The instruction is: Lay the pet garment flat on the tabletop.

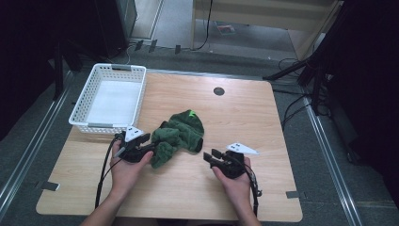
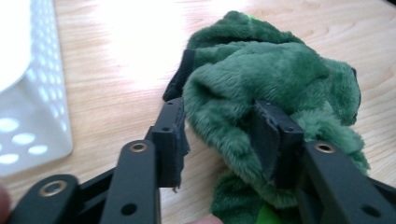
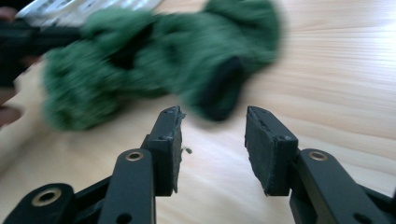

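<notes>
Left tool (image 2: 219, 140) clamps the green fleece (image 2: 271, 88) — right tool (image 3: 212, 140) gapes empty, seemingly just short of it

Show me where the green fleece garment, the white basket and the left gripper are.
green fleece garment (image 1: 181, 134): high view, middle of the crumpled fleece.
white basket (image 1: 120, 68): high view, far rim.
left gripper (image 2: 219, 140): left gripper view, between its two jaw tips, where the fleece sits.

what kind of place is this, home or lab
Most likely a lab or recording room, not a home: a bare wooden table on grey carpet, dark stands and loose cables around it, and handheld grippers working a green plush cloth beside a white basket.
</notes>
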`<state>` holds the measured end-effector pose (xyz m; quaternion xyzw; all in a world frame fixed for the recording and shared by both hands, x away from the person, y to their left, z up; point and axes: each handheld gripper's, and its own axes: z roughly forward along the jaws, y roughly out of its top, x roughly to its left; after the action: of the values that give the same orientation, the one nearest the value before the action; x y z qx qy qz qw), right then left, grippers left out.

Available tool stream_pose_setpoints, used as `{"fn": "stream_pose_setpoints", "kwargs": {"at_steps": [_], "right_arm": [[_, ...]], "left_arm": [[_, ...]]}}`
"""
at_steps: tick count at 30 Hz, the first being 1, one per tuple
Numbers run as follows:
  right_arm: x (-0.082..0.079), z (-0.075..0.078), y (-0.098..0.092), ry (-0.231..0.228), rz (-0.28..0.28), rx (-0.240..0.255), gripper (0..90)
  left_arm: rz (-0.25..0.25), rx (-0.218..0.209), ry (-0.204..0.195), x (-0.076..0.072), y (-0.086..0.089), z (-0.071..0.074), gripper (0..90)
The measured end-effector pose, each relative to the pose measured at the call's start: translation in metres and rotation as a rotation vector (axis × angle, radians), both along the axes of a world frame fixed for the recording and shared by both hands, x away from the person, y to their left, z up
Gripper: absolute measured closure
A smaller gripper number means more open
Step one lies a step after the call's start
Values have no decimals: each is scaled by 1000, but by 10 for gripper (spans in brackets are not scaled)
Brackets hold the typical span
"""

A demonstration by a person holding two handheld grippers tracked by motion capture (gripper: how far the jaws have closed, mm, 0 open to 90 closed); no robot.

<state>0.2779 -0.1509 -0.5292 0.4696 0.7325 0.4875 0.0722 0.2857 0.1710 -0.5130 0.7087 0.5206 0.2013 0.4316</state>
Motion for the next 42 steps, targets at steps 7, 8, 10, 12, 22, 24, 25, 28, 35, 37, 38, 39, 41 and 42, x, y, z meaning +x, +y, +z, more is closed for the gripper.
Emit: {"fn": "stream_pose_setpoints", "kwargs": {"at_steps": [7,8,10,12,22,24,25,28,35,37,38,39,41,42], "right_arm": [[-13,-4,51,67,140,63,471],[-15,-5,59,99,150,95,412],[-18,-7,75,127,168,99,324],[-20,-8,90,133,178,95,272],[-14,-11,98,7,46,-56,860],[-10,0,78,-45,-5,-47,900],[-8,7,68,-65,-27,-32,900],[-6,24,43,-131,-54,-9,866],[-22,11,57,-2,177,-10,311],[-25,0,77,13,183,-106,277],[-25,-3,84,18,188,-133,308],[-25,-7,90,32,184,-155,394],[-24,-12,95,37,186,-183,626],[-24,-13,95,35,187,-192,689]], "left_arm": [[-38,-54,-39,0,4,11,444],[-58,-62,-30,2,3,11,433],[-111,-66,11,8,1,7,406],[-143,-52,26,12,-1,2,408],[-195,-227,38,10,13,9,836],[-196,-223,48,9,15,8,836],[-205,-219,62,9,15,7,836],[-270,-207,150,8,14,1,823],[-177,-231,123,-6,25,-4,624],[-140,-236,82,-6,24,1,515],[-151,-208,60,-6,19,3,453],[-183,-156,47,-4,13,5,389],[-235,-76,51,-1,2,4,351],[-236,-57,48,1,-2,1,385]]}}
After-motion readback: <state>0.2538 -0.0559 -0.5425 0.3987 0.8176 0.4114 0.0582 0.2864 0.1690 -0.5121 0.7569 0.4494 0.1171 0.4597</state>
